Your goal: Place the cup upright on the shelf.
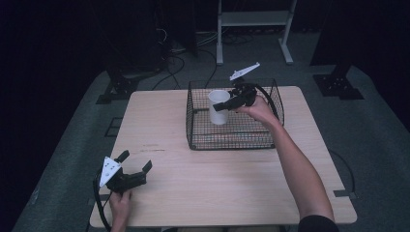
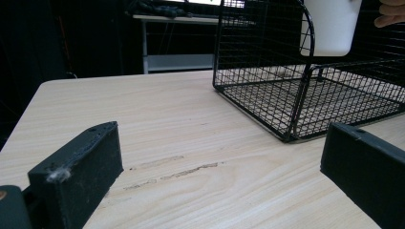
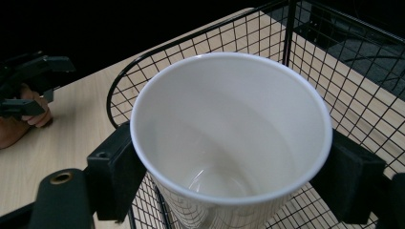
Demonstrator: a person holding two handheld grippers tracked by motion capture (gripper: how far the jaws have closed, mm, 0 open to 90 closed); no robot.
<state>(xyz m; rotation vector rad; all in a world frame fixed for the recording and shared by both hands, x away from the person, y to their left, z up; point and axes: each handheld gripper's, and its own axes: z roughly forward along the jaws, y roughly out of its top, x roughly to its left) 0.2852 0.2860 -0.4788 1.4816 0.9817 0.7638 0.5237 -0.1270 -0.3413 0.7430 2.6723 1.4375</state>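
My right gripper [image 1: 223, 106] has its jaws clamped on either side of a white cup [image 1: 218, 107], just under the rim, so I look straight down into its empty bowl [image 3: 224, 143]. The cup hangs upright inside the black wire basket [image 1: 270, 140], whose mesh floor lies below it and whose walls ring the jaws. My left gripper [image 1: 137, 161] sits well apart on the wooden table [image 1: 217, 183], low over the board with its jaws spread wide and nothing between them, the basket [image 2: 286, 95] ahead of them.
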